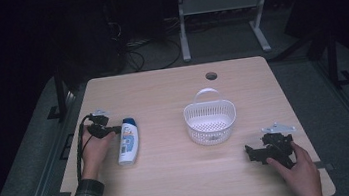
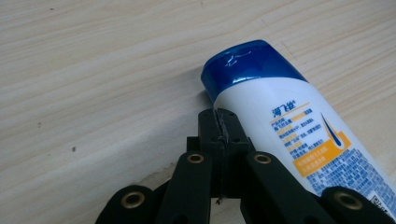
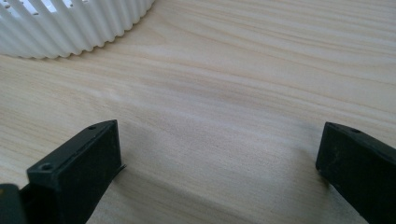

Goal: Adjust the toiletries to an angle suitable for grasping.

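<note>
A white shampoo bottle [image 1: 128,141] with a blue cap lies on its side on the left part of the wooden table [image 1: 172,179]. My left gripper [image 1: 115,130] sits at the bottle's left, its tips against the bottle near the cap. In the left gripper view the two jaws are pressed together with nothing between them [image 2: 220,126], beside the bottle [image 2: 299,135]. My right gripper [image 1: 250,153] rests on the table at the lower right, held by a hand. Its jaws stand wide apart over bare wood [image 3: 219,154].
A white slatted basket [image 1: 210,121] with a handle stands near the table's middle, its wall [image 3: 70,28] at the top left of the right gripper view. A round cable hole [image 1: 211,76] is near the far edge. Desk legs and cables lie beyond on the dark floor.
</note>
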`<state>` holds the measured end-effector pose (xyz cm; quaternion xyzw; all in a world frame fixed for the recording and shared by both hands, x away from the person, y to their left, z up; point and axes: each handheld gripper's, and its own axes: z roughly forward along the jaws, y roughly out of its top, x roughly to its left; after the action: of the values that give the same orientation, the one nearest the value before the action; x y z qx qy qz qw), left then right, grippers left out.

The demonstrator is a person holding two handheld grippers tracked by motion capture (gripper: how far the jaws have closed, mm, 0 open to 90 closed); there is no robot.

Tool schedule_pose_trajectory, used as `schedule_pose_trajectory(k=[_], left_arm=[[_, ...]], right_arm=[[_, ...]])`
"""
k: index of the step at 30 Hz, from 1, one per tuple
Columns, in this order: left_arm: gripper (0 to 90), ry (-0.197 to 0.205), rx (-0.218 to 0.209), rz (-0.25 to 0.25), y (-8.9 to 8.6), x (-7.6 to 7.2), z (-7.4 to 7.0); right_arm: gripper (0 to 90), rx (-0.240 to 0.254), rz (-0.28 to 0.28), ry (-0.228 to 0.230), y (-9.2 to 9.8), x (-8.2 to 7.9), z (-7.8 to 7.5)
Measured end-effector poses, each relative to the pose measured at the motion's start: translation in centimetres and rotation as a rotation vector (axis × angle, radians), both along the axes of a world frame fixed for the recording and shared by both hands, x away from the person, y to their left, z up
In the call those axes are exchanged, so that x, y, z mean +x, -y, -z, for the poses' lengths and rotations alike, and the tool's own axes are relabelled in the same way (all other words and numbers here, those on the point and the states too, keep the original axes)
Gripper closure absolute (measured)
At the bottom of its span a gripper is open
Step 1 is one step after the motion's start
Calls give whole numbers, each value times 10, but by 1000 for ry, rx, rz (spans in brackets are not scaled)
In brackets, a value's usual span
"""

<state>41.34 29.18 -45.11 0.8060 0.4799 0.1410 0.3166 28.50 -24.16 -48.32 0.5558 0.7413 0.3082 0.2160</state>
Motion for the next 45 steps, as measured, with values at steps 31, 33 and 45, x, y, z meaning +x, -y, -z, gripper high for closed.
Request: schedule_pose_trajectory(k=[31,33,45], left_arm=[[900,-7,2,188,55,-11,-8],[900,-6,0,189,55,-12,-9],[813,15,-17,166,31,-19,-24]], right_arm=[[0,0,0,0,0,0,0],[0,0,0,0,0,0,0],[0,0,0,0,0,0,0]])
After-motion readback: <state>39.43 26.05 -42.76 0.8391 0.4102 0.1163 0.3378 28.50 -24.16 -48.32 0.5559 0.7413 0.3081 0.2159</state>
